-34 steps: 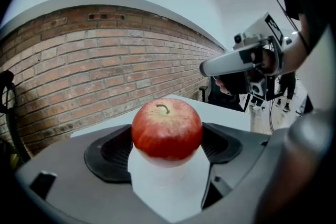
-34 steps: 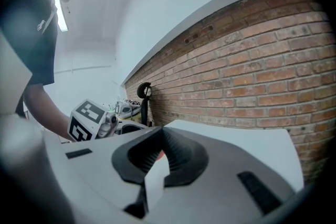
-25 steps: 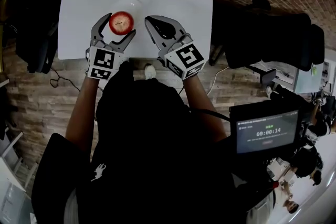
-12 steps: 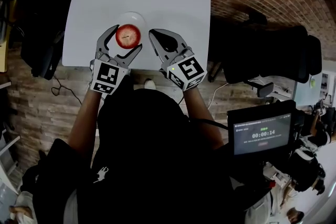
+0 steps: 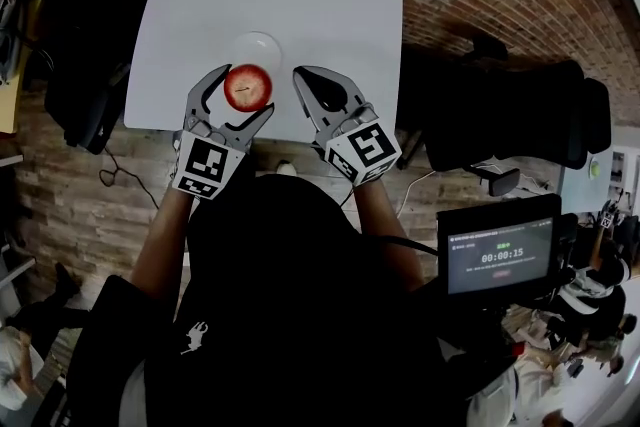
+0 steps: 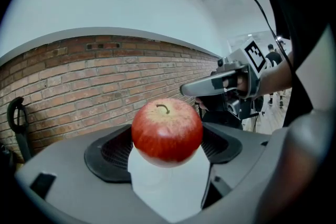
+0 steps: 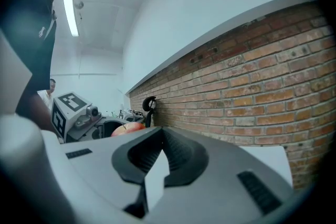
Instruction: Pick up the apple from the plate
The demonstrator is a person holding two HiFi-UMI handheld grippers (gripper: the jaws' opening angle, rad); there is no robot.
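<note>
Checking left gripper (image 5: pixel 245 91) first: clamped or loose?

Clamped on red apple (image 6: pixel 167 130). Ribbed pads (image 6: pixel 113 152) pressed against both flanks, stem up. No slack noted at either side.

Position of apple against white plate (image 5: pixel 258 43)?

Sighted at 6 o'clock of plate in head view, toward near edge of white table (image 5: pixel 330 5). Judged off plate and carried in air. Height above table not readable from overhead.

And right gripper (image 5: pixel 308 80)?

Parked at 3 o'clock of apple, near but apart from it. Closed up and empty; only a sliver of table visible through the slit in right gripper view. No part in the grasp.

Step in hand?

Assessed as lift stage. Grasp made, removal from plate apparently achieved or very nearly so.

Needed next?

Hold present squeeze, no harder, to avoid bruising. Raise straight and keep level so as not to roll fruit between pads. Keep right gripper clear at 3 o'clock. Risk logged: round, smooth skin, so likely to slip under any slackening.
</note>
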